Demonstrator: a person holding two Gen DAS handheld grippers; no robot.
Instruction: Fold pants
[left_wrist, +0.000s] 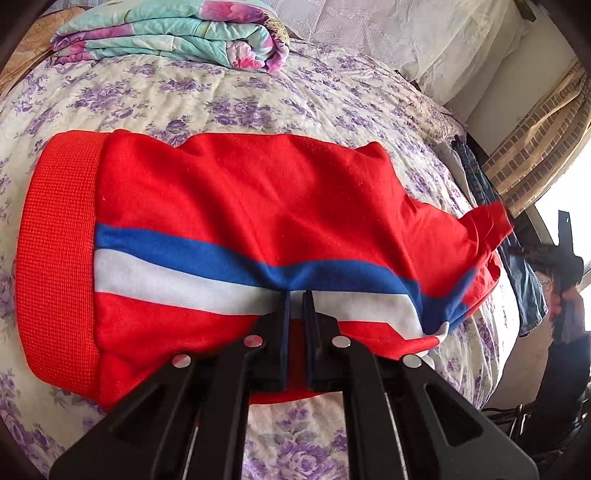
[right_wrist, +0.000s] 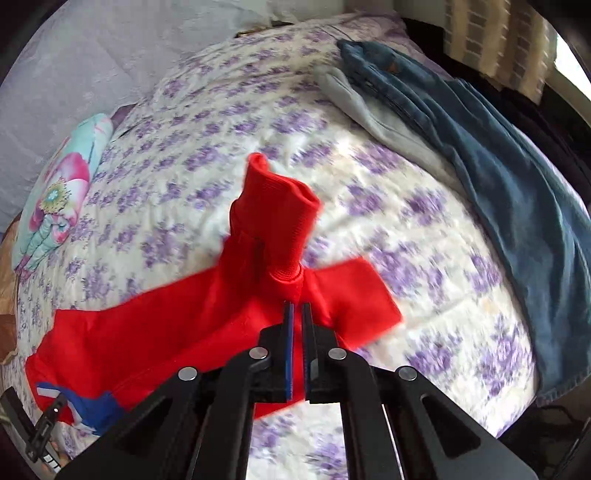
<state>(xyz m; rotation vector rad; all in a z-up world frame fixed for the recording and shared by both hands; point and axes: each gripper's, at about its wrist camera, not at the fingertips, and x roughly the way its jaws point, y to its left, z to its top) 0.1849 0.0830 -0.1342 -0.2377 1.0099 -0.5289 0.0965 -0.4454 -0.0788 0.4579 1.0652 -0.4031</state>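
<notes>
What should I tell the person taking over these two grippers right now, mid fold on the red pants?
Left gripper: shut on the red pants at the striped side, near the ribbed waistband.
Right gripper: shut on the pants by a ribbed cuff, leg end lifted off the bedspread.
Done: the waist part lies flat on the bed.
Left: bring the leg end over toward the waistband, release, smooth.

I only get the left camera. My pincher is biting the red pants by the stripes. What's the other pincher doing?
Observer: The right gripper is shut on the red pants too, near a ribbed cuff sticking up.
Child: Is anything else on the bed there?
Observer: Yes, blue jeans lie along the far right side.
Child: Anything under them?
Observer: A pale grey garment lies beside them; I cannot tell whether it runs underneath.
</notes>
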